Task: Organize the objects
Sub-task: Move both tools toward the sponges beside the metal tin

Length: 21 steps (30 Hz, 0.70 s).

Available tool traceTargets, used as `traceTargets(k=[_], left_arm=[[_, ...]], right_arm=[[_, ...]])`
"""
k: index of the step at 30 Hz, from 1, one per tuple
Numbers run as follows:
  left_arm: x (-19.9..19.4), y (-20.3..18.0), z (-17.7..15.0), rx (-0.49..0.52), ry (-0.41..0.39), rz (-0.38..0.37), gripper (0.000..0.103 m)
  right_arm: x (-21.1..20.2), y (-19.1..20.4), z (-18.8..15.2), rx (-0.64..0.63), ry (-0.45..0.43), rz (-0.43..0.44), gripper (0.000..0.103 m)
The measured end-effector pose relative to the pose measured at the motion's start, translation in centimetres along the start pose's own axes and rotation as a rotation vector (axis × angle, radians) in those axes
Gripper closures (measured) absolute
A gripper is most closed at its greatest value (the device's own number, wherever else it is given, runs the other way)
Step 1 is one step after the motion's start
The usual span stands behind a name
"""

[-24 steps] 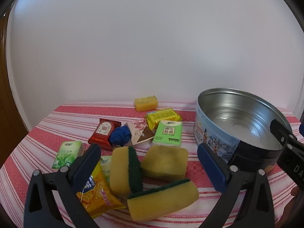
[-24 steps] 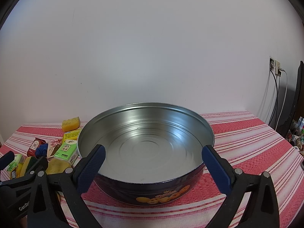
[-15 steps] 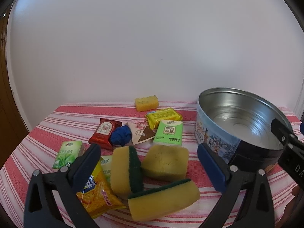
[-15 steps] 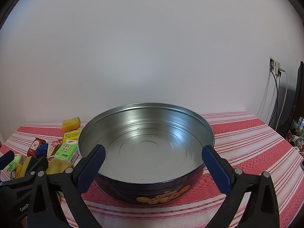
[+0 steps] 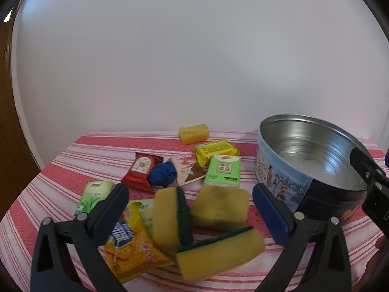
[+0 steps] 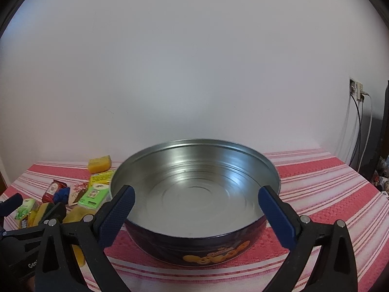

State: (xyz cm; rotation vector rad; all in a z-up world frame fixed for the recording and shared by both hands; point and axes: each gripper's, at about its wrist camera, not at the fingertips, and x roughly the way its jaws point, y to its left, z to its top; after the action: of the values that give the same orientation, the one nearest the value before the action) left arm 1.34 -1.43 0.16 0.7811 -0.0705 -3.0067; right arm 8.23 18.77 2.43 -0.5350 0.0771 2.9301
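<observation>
A round metal cookie tin [image 5: 287,177], empty, stands at the right in the left wrist view and fills the middle of the right wrist view [image 6: 194,243]. Left of it lies a pile: three yellow sponges with green scrub sides [image 5: 218,255], a yellow cracker packet [image 5: 131,245], a green tissue pack [image 5: 225,170], a blue cloth ball [image 5: 163,174], a red sachet [image 5: 141,170]. My left gripper [image 5: 189,214] is open above the sponges, holding nothing. My right gripper [image 6: 197,209] is open in front of the tin, holding nothing.
A red and white striped cloth [image 6: 328,182] covers the table. A small yellow sponge block [image 5: 193,133] lies near the white back wall. A yellow packet [image 5: 216,149] and a green tea packet [image 5: 93,196] lie in the pile. Cables and a wall socket [image 6: 356,91] hang at the right.
Both views have shifted very slightly; the objects sit a little higher in the left wrist view. Nothing was taken hold of or let go.
</observation>
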Motion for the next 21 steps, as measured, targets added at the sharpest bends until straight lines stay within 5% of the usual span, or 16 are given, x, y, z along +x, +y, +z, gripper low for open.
traceTargets(k=[12, 21], left_arm=[[-1.3, 8.0, -1.5, -0.131, 0.068, 0.021, 0.000], [-1.0, 8.2, -2.3, -0.060, 0.114, 0.021, 0.002]], right_arm=[[-1.0, 2.2, -0.3, -0.059, -0.025, 0.073, 0.001], [-1.7, 3.6, -1.0, -0.067, 0.038, 0.187, 0.001]])
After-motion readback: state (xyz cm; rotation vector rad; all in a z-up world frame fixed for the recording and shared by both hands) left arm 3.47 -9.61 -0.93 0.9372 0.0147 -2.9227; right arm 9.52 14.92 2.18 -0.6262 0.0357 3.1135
